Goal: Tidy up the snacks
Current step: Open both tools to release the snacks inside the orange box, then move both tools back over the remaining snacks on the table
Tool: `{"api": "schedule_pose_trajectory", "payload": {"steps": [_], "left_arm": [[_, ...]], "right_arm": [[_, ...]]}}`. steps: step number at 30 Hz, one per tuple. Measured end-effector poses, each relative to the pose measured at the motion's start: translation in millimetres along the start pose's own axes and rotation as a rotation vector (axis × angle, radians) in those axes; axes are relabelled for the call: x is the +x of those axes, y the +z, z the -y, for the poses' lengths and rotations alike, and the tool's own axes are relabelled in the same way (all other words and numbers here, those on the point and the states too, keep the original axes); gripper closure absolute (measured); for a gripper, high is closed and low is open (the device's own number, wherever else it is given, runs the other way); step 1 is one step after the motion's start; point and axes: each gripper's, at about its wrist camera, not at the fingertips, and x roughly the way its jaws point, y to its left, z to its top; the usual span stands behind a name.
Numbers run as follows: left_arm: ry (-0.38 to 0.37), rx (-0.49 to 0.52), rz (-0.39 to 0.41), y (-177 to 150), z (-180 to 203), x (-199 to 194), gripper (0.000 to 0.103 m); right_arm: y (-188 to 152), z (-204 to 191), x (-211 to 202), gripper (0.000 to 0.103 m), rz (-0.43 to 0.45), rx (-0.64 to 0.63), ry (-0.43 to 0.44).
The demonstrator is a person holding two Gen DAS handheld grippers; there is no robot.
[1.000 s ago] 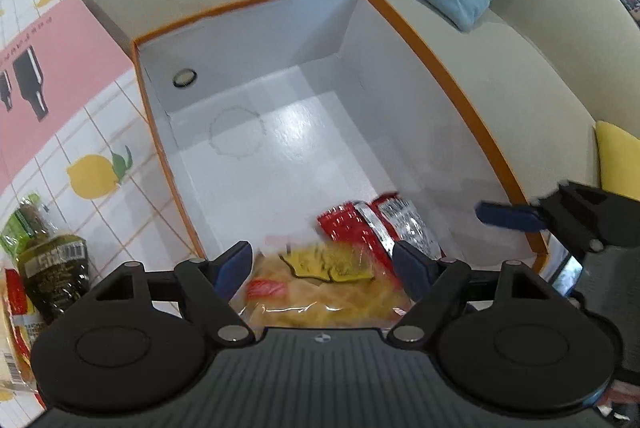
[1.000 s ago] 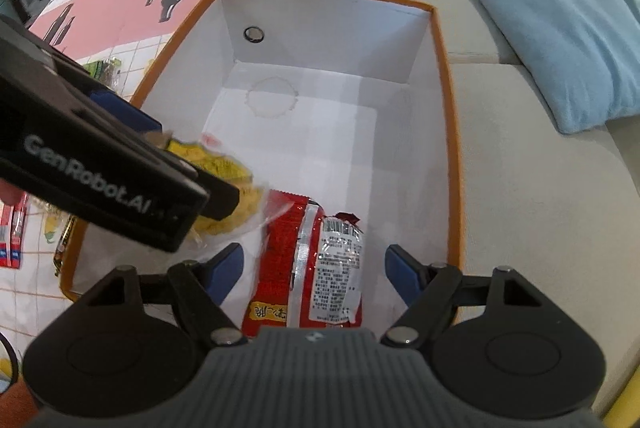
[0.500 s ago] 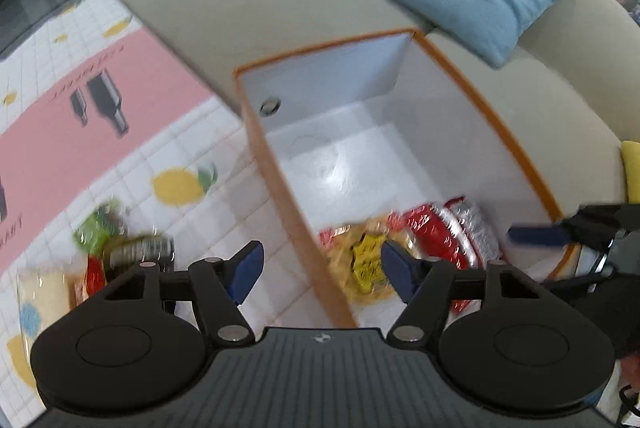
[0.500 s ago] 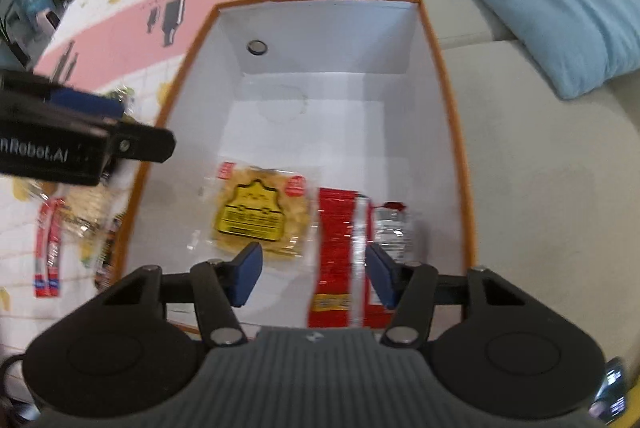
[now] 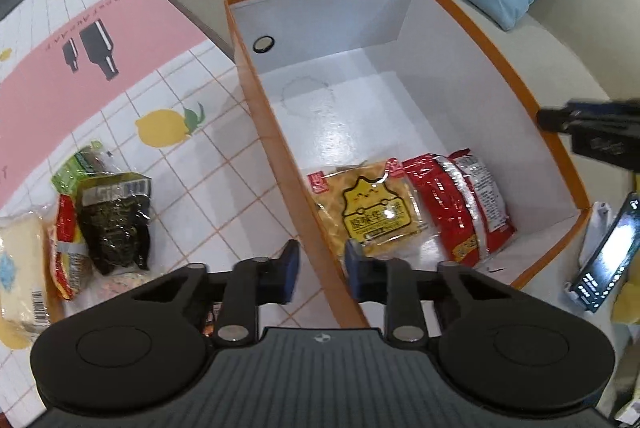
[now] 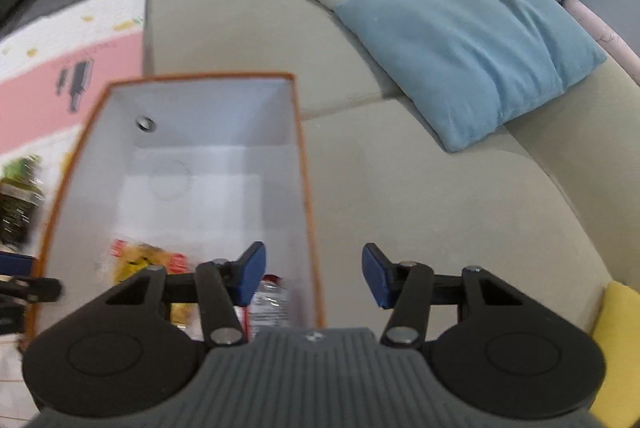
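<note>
An orange box with a white inside [image 5: 360, 28] stands on the mat against the sofa; it also shows in the right wrist view [image 6: 208, 132]. In it lie a yellow snack pack [image 5: 372, 212] and a red snack pack [image 5: 460, 204]. Several loose snacks lie on the mat to the left, among them a dark green pack [image 5: 114, 220] and a pale pack [image 5: 20, 260]. My left gripper [image 5: 322, 270] is open and empty above the box's left wall. My right gripper [image 6: 314, 274] is open and empty over the box's right rim; it shows in the left wrist view [image 5: 592, 132].
A beige sofa [image 6: 400, 188] with a blue cushion [image 6: 472, 40] lies right of the box. A pink and lemon-print mat [image 5: 80, 76] covers the floor on the left. A phone [image 5: 604, 256] and a yellow item [image 6: 616, 340] lie at the right.
Both grippers have pulled back and up from the box. The left one moved left over the box wall and its fingers narrowed. The right one swung right toward the sofa. The yellow pack lies released.
</note>
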Motion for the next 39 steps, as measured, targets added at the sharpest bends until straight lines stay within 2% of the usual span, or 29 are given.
{"api": "schedule_pose_trajectory", "payload": {"steps": [1, 3, 8, 13, 17, 19, 21, 22, 23, 24, 27, 32, 39], "left_arm": [[-0.007, 0.003, -0.002, -0.3, 1.4, -0.1, 0.084], [-0.006, 0.018, -0.002, -0.2, 5.5, -0.8, 0.089], [0.020, 0.027, -0.007, 0.7, 0.8, -1.3, 0.090], [0.043, 0.006, -0.015, -3.3, -17.6, -6.7, 0.090], [0.026, -0.003, -0.018, -5.5, -28.0, -9.9, 0.087], [0.016, 0.008, -0.007, -6.6, -31.4, -15.8, 0.079], [0.017, 0.033, 0.032, -11.0, -36.0, -28.0, 0.060], [0.028, 0.041, 0.052, -14.0, -39.3, -35.3, 0.056], [0.039, 0.044, 0.070, -17.7, -44.1, -43.5, 0.054], [0.039, 0.042, 0.084, -21.3, -49.5, -51.6, 0.054], [0.030, 0.021, 0.123, -33.1, -69.8, -76.8, 0.053], [0.075, -0.017, 0.176, -57.8, -107.7, -116.2, 0.048], [0.096, -0.093, 0.185, -94.3, -160.2, -146.8, 0.046]], "right_arm": [[-1.0, 1.5, 7.4, 0.086, -0.028, 0.007, 0.011], [-4.3, 5.9, 16.7, 0.098, -0.052, 0.037, 0.036], [-3.9, -3.0, 23.7, 0.102, -0.035, 0.030, 0.033], [0.8, -16.4, 27.6, 0.103, -0.044, 0.020, 0.081], [4.0, -31.1, 30.8, 0.102, -0.057, -0.019, 0.063], [5.5, -33.9, 30.5, 0.098, -0.041, -0.043, 0.051], [8.1, -33.8, 20.5, 0.094, -0.006, -0.024, 0.049], [9.9, -35.6, 12.8, 0.086, 0.008, -0.014, 0.053], [11.6, -38.2, 5.3, 0.082, 0.025, -0.012, 0.059], [12.1, -42.6, -2.8, 0.077, 0.043, -0.016, 0.064], [15.2, -62.6, -24.9, 0.077, 0.079, -0.036, 0.094], [14.0, -108.9, -59.0, 0.071, 0.114, -0.030, 0.210], [-12.0, -192.7, -97.3, 0.069, 0.171, -0.077, 0.341]]}}
